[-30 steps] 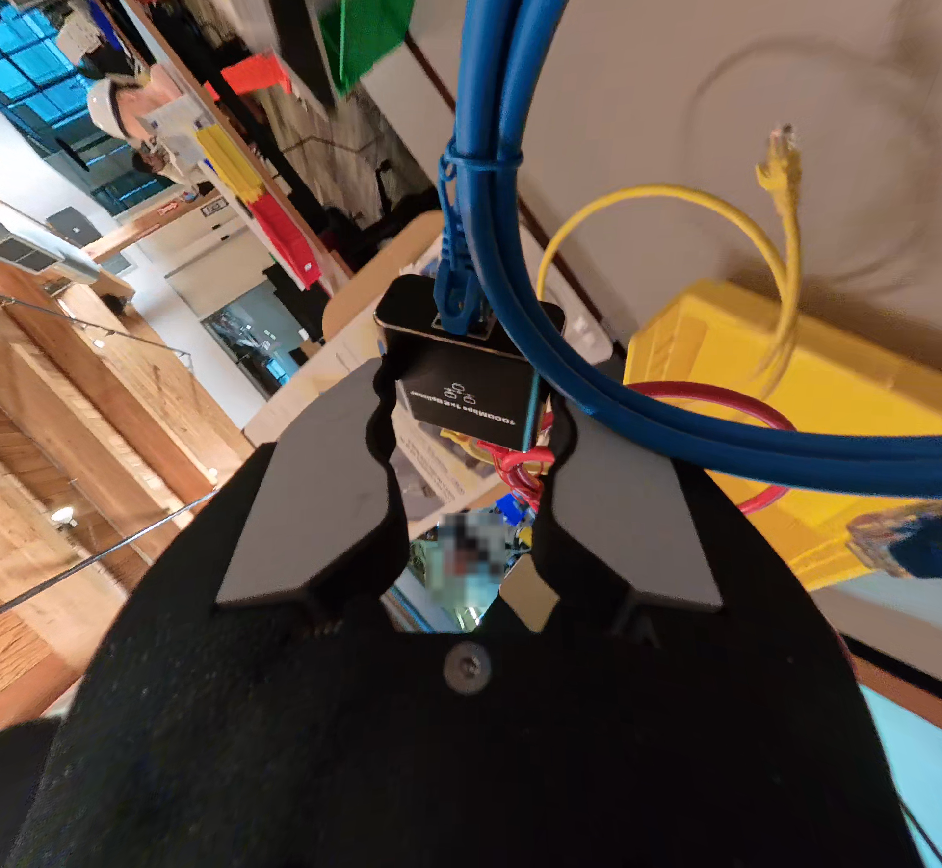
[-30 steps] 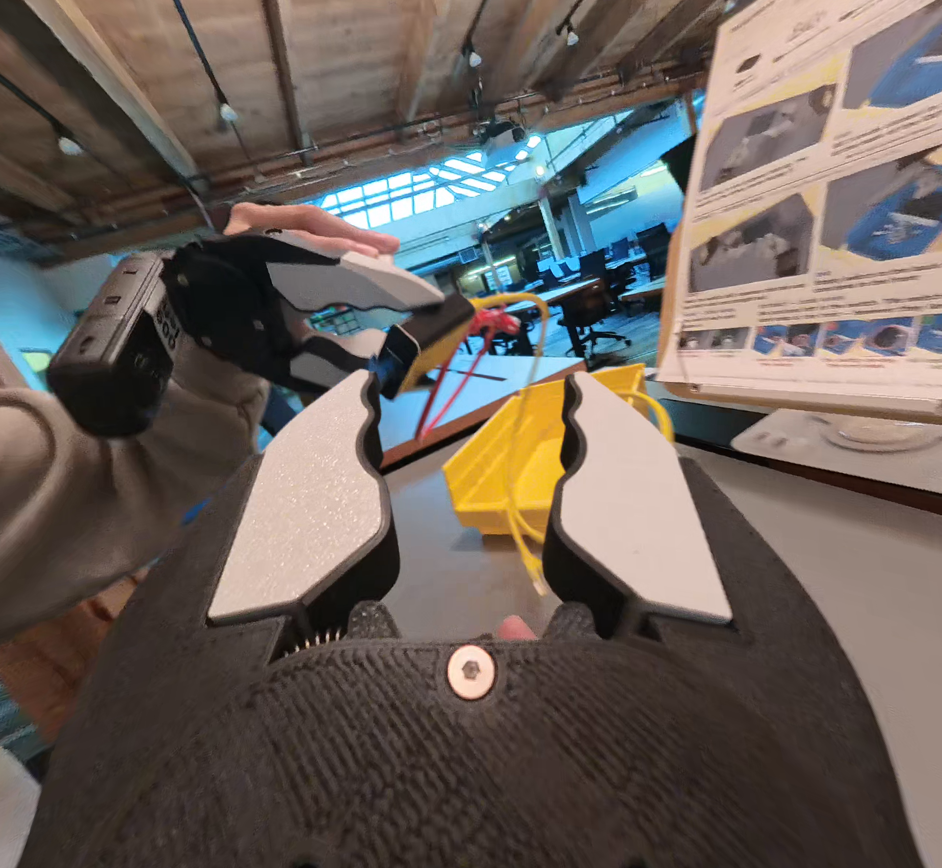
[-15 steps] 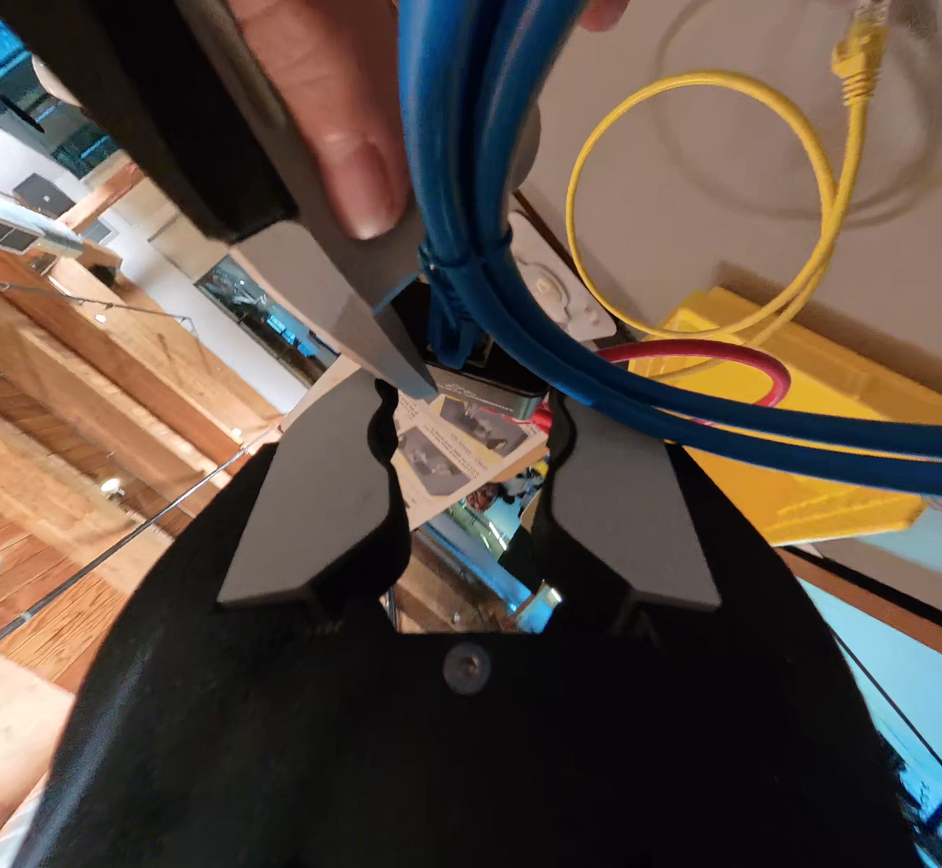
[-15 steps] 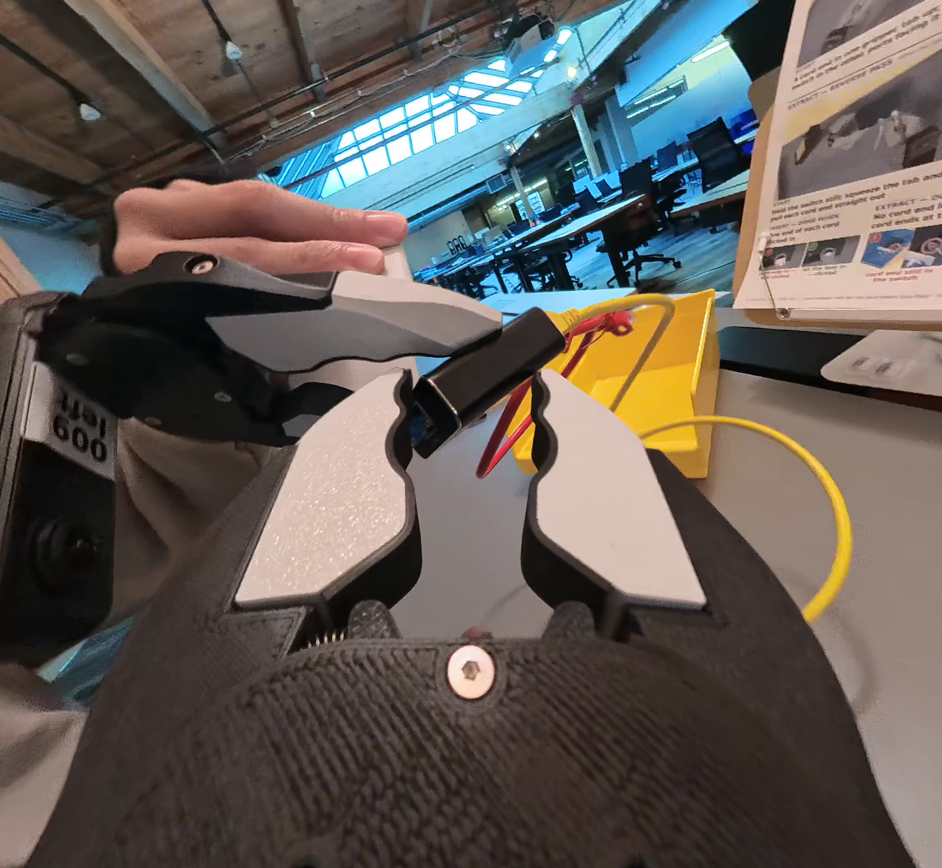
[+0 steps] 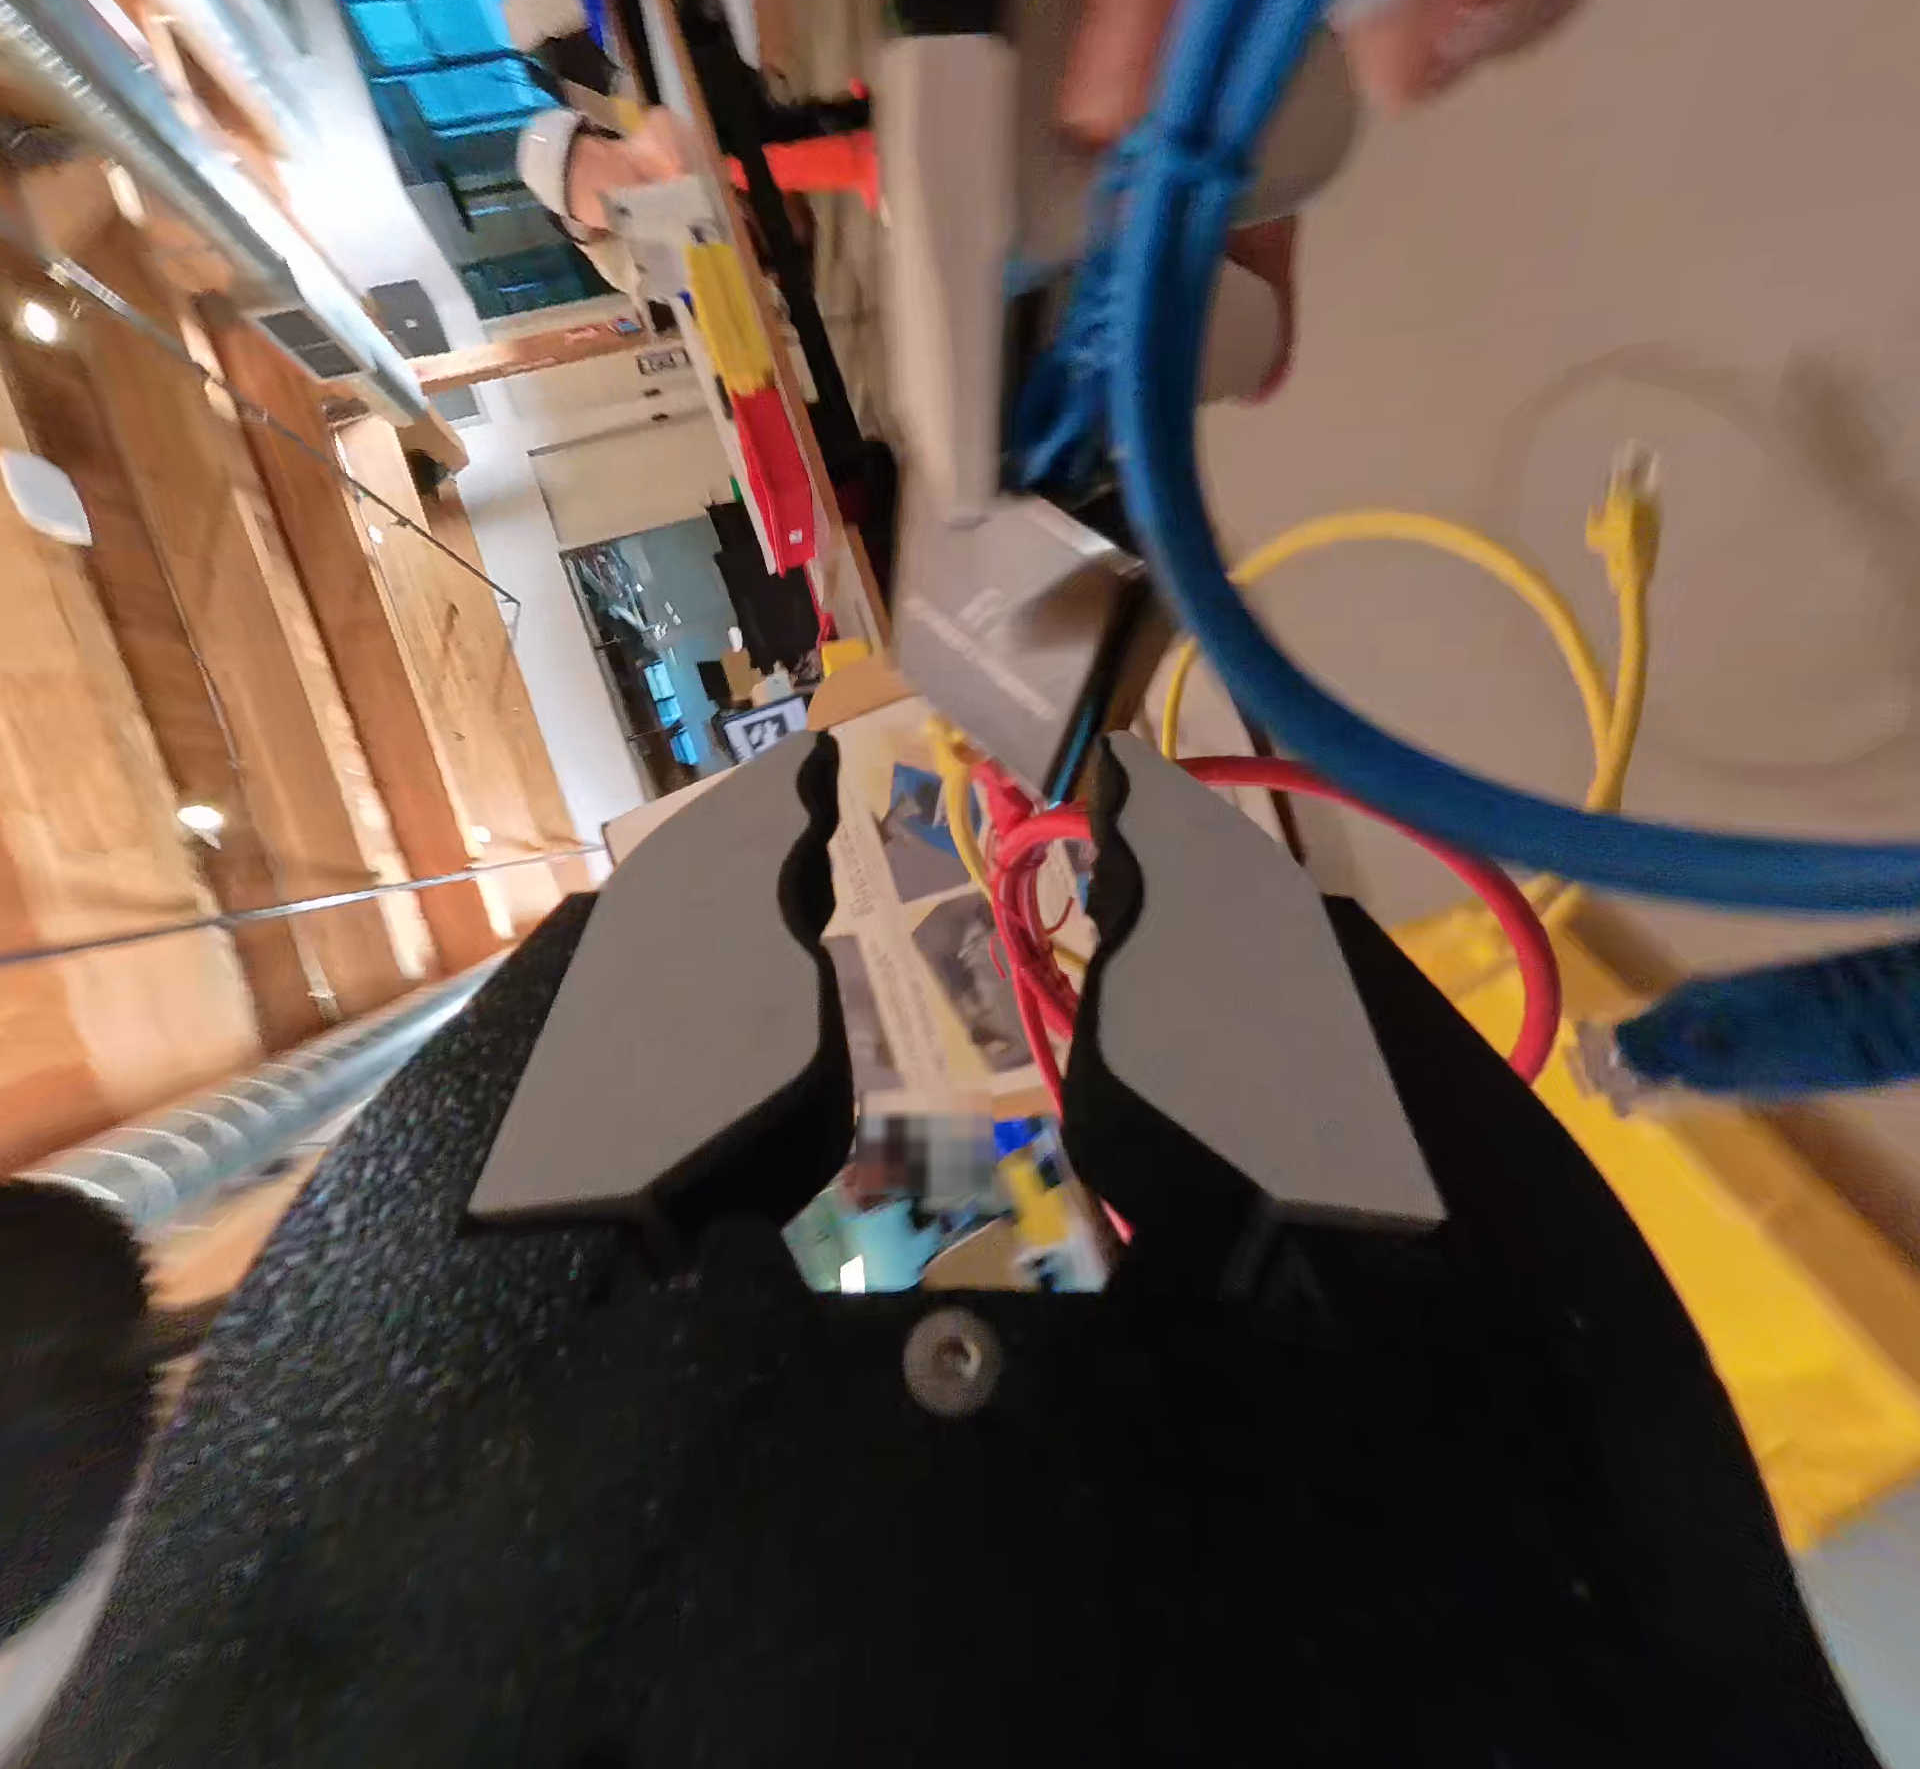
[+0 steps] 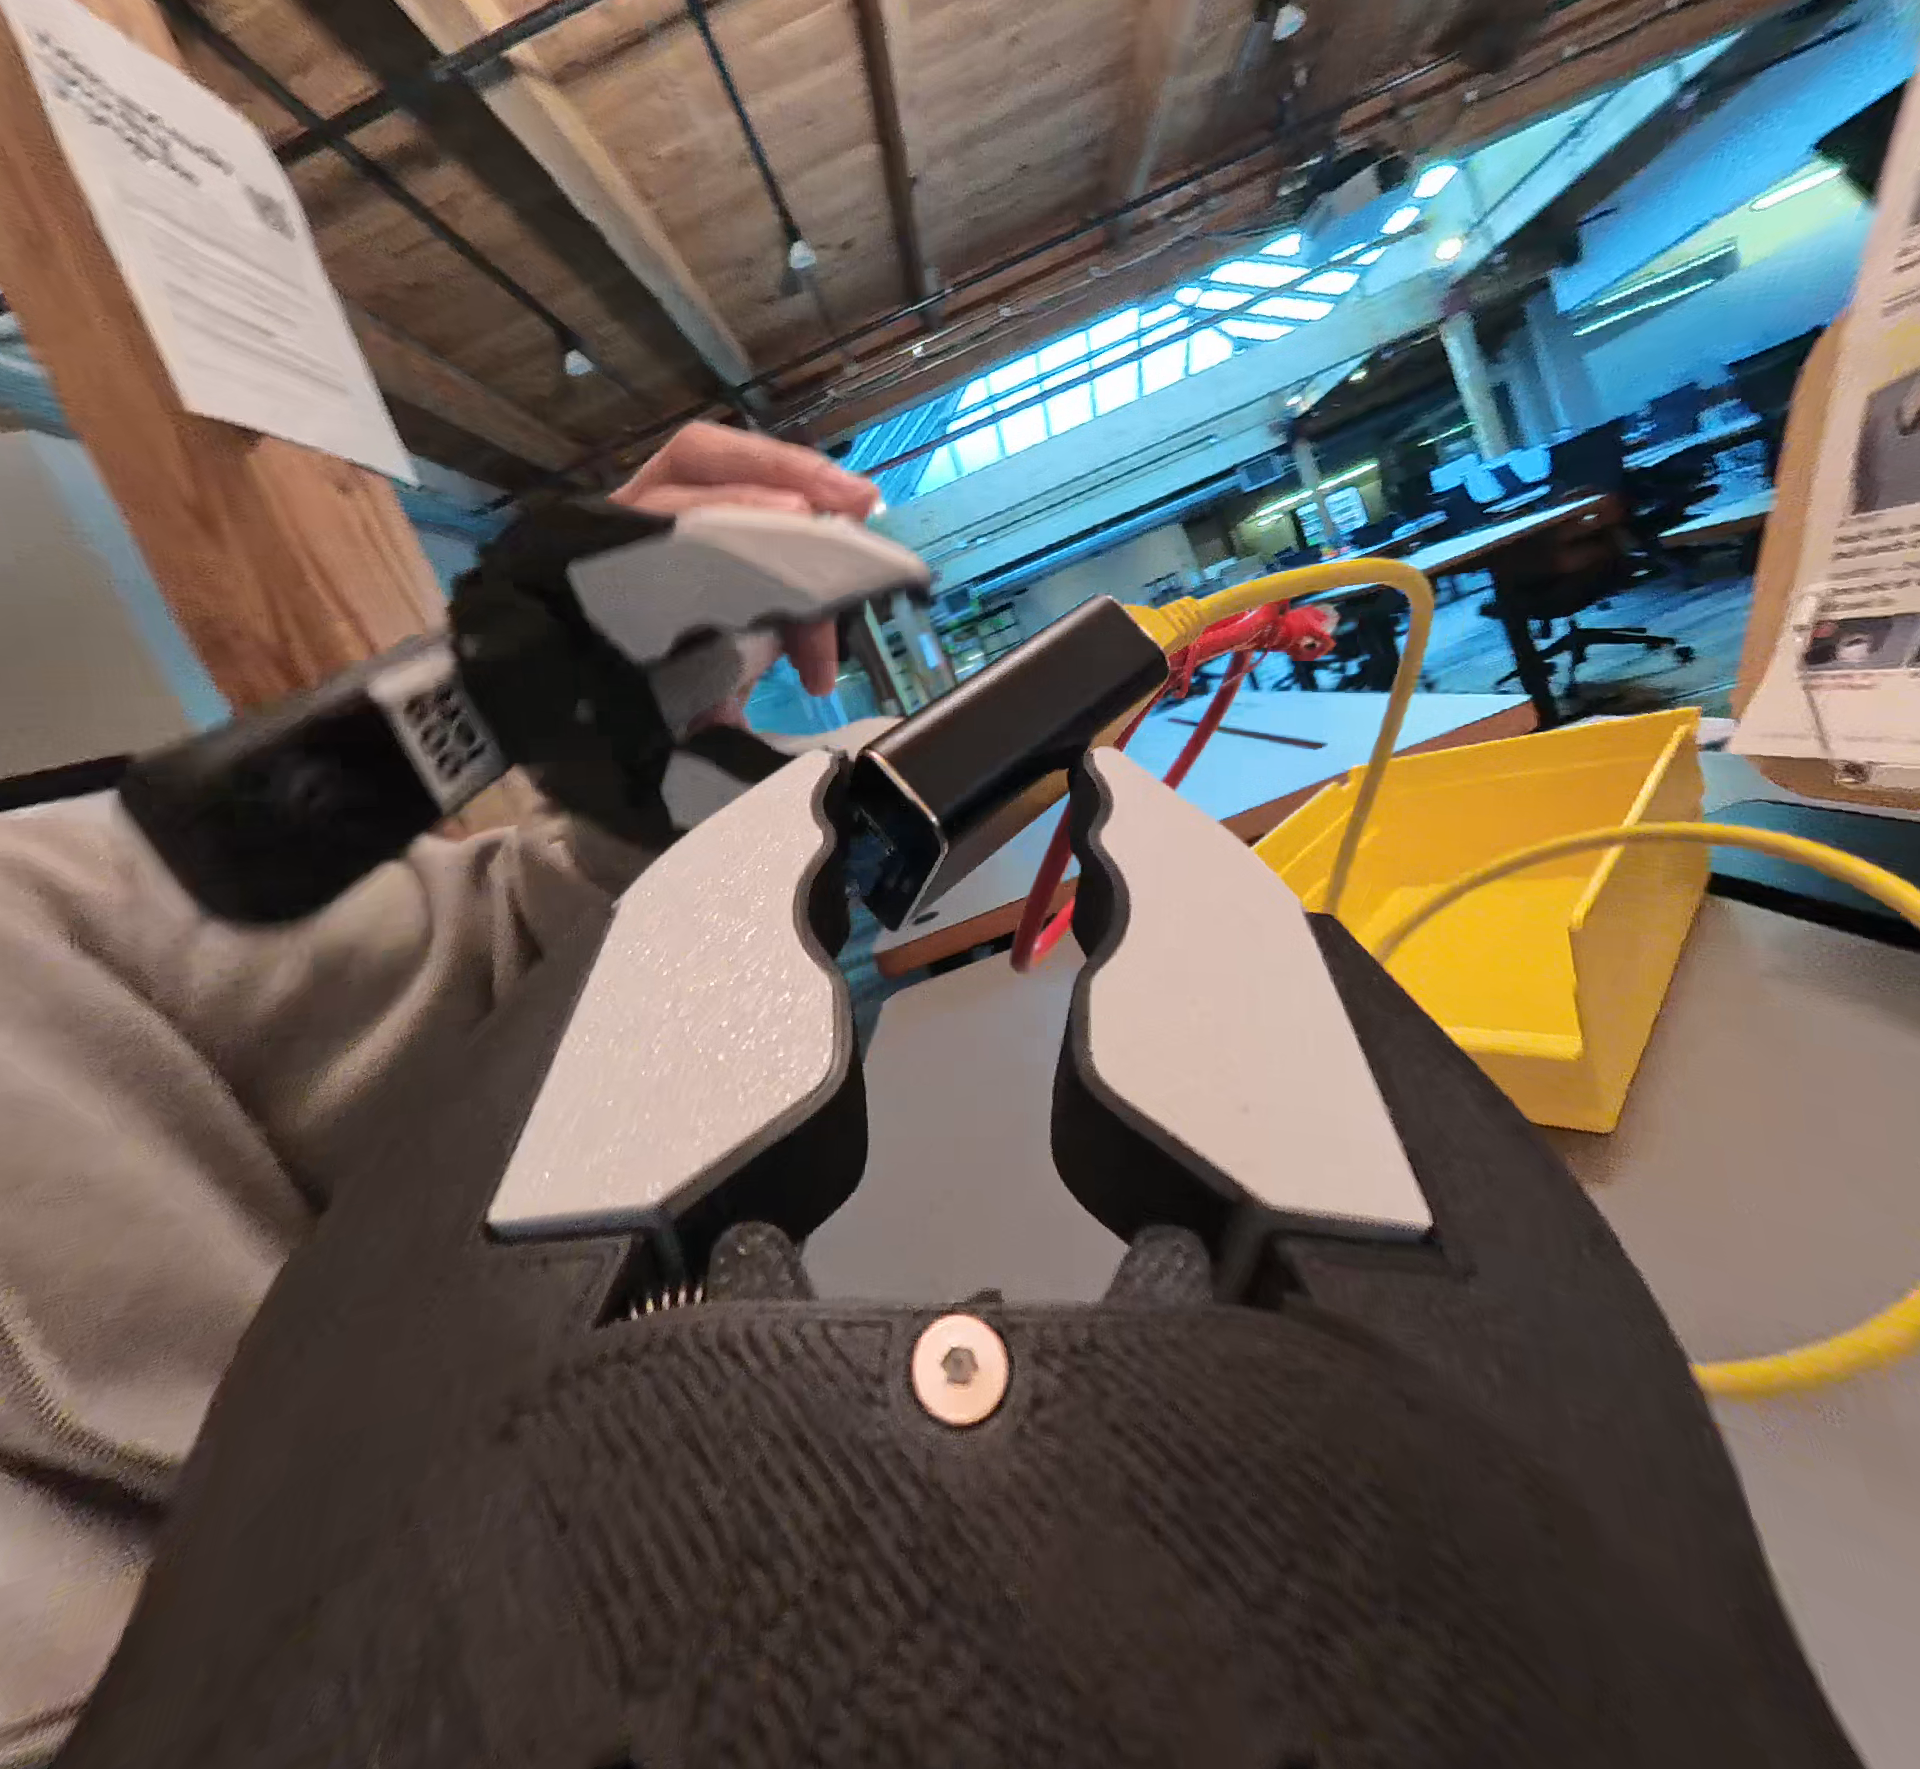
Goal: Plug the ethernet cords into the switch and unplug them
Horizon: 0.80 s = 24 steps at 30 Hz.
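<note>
The black switch (image 6: 1008,732) hangs in the air with its near end between my right gripper's (image 6: 961,769) tips, against the left finger. That gripper is shut on it. A yellow cord (image 6: 1392,680) and a red cord (image 6: 1049,878) are plugged into its far end. In the left wrist view the switch (image 5: 997,639) sits just beyond my left gripper (image 5: 966,763), which is open and empty. A bundled blue cord (image 5: 1174,472) runs to the switch's top, where the joint is blurred. Its free plug (image 5: 1662,1059) dangles at the right. The left gripper's fingers (image 6: 727,566) show apart from the switch.
A yellow bin (image 6: 1507,940) stands on the grey table (image 6: 1766,1200) behind the switch. An instruction sheet (image 6: 1860,472) on a stand is at the far right. A wooden post (image 6: 260,576) with a paper rises at the left. The yellow cord's free plug (image 5: 1621,514) lies on the table.
The right gripper closed in on the switch's near end. The left gripper, which held the switch a second ago, has let go and drawn back from it.
</note>
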Tool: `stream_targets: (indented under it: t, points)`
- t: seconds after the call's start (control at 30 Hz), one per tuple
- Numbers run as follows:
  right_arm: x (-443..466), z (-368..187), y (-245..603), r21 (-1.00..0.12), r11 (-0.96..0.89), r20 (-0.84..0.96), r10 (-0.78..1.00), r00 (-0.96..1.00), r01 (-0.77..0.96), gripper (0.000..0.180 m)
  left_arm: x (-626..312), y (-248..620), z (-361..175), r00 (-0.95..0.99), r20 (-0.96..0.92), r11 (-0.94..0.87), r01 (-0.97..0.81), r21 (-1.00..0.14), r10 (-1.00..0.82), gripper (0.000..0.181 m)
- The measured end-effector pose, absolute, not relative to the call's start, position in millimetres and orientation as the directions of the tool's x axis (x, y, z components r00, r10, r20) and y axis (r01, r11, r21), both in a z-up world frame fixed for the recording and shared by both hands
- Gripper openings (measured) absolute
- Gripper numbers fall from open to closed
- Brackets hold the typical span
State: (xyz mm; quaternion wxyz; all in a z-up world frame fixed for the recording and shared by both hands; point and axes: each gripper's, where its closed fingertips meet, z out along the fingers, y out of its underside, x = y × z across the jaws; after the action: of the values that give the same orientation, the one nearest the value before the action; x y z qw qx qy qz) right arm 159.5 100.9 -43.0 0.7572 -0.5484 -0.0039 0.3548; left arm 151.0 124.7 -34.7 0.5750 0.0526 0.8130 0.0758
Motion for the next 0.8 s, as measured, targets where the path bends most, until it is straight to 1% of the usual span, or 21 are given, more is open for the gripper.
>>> stream_targets:
  t: [0.03,0.1,0.17,0.2,0.23,0.27,0.3,0.33,0.4,0.5,0.53,0.6,0.63,0.67,0.73,0.8]
  points:
    - [160,-44,97,-0.834,0.124,-0.382,0.573,0.725,-0.537,0.041,147,123,-27,-0.327,-0.941,0.996,0.019,0.084,0.086,0.049]
    - [162,-47,87,-0.834,0.078,-0.380,0.637,0.671,-0.546,0.040,133,118,-23,-0.417,-0.906,0.986,0.104,-0.132,-0.077,0.053]
    - [159,-51,76,-0.839,0.020,-0.372,0.709,0.599,-0.544,0.040,119,108,-20,-0.535,-0.811,0.902,0.189,-0.388,-0.237,0.052]
    - [157,-53,72,-0.838,-0.010,-0.374,0.738,0.562,-0.545,0.040,112,103,-23,-0.606,-0.738,0.840,0.203,-0.504,-0.296,0.052]
    - [154,-55,69,-0.838,-0.032,-0.374,0.761,0.530,-0.544,0.040,107,100,-28,-0.674,-0.659,0.779,0.197,-0.595,-0.333,0.054]
    - [153,-55,67,-0.833,-0.042,-0.372,0.782,0.500,-0.552,0.040,104,98,-36,-0.722,-0.593,0.734,0.178,-0.656,-0.355,0.056]
    - [150,-54,65,-0.822,-0.059,-0.376,0.803,0.462,-0.566,0.040,105,98,-44,-0.741,-0.555,0.703,0.161,-0.693,-0.378,0.058]
    - [146,-55,64,-0.816,-0.090,-0.383,0.824,0.417,-0.571,0.040,109,98,-50,-0.732,-0.548,0.682,0.157,-0.714,-0.406,0.060]
    - [137,-63,65,-0.815,-0.158,-0.406,0.841,0.356,-0.557,0.040,117,99,-59,-0.679,-0.590,0.676,0.184,-0.714,-0.437,0.063]
    - [132,-65,64,-0.791,-0.202,-0.419,0.867,0.270,-0.578,0.040,115,93,-80,-0.716,-0.563,0.666,0.185,-0.722,-0.412,0.058]
    - [133,-67,67,-0.772,-0.227,-0.445,0.860,0.250,-0.593,0.040,118,94,-85,-0.708,-0.573,0.679,0.180,-0.712,-0.413,0.062]
    - [130,-74,69,-0.764,-0.263,-0.462,0.860,0.215,-0.589,0.040,123,95,-92,-0.697,-0.586,0.697,0.172,-0.696,-0.413,0.080]
    - [128,-75,72,-0.750,-0.283,-0.477,0.858,0.191,-0.598,0.040,126,94,-92,-0.691,-0.585,0.684,0.178,-0.707,-0.424,0.080]
    - [126,-76,78,-0.725,-0.311,-0.504,0.848,0.165,-0.615,0.040,128,93,-90,-0.677,-0.592,0.669,0.195,-0.718,-0.438,0.075]
    - [123,-76,83,-0.686,-0.340,-0.522,0.846,0.110,-0.643,0.040,124,87,-92,-0.704,-0.590,0.658,0.232,-0.716,-0.395,0.061]
    - [128,-76,86,-0.650,-0.352,-0.536,0.840,0.079,-0.673,0.040,125,89,-92,-0.674,-0.626,0.673,0.253,-0.695,-0.393,0.058]
